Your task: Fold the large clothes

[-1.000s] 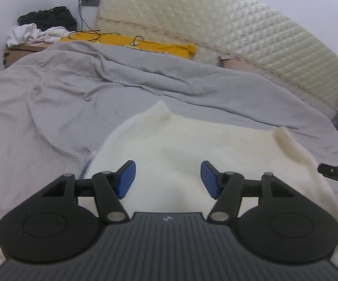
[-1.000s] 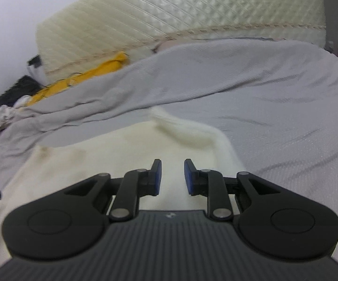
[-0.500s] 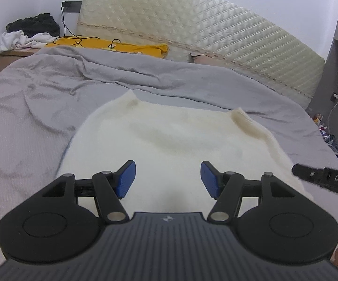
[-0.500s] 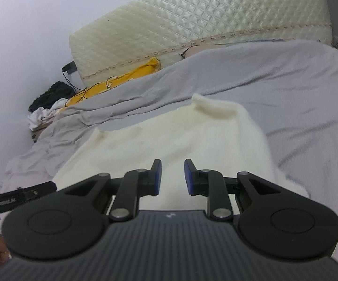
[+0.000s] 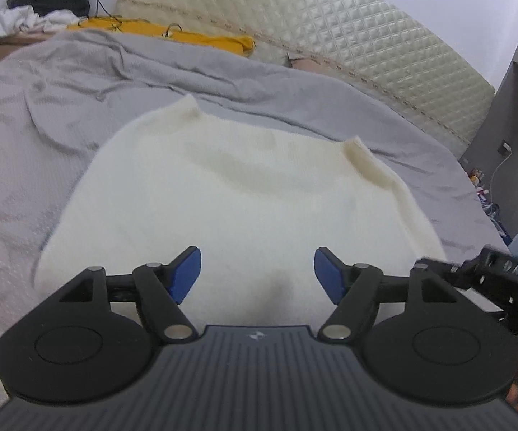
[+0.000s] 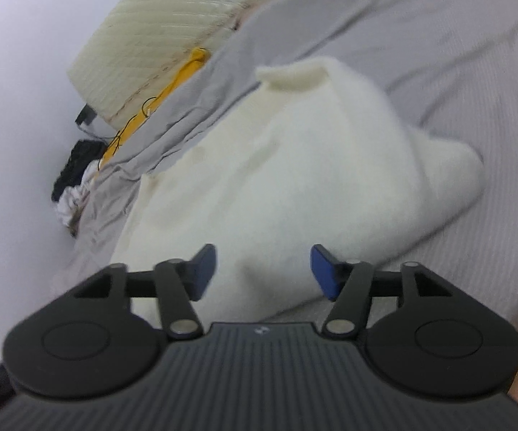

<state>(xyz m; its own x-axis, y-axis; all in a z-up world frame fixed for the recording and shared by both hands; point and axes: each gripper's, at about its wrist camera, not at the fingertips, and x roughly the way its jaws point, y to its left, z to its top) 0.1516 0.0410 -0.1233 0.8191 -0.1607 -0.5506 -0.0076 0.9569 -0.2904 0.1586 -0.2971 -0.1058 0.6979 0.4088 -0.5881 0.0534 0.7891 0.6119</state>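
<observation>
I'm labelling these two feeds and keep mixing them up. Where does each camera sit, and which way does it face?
Left wrist: on the left gripper, looking down its open jaws over the cream knitted garment; the right gripper and fingertips show at right.
Right wrist: on the right gripper, tilted, jaws just opened and empty, over the garment's edge; a hand shows at right.
Shared: garment, grey bedsheet, quilted cream headboard.

A cream, fuzzy knit sweater (image 5: 237, 194) lies folded flat on the grey bed, filling the centre of the left-wrist view. Two small folded corners poke up along its far edge, at upper left and upper right. In the right-wrist view it (image 6: 294, 179) runs diagonally through mid-frame, blurred.
</observation>
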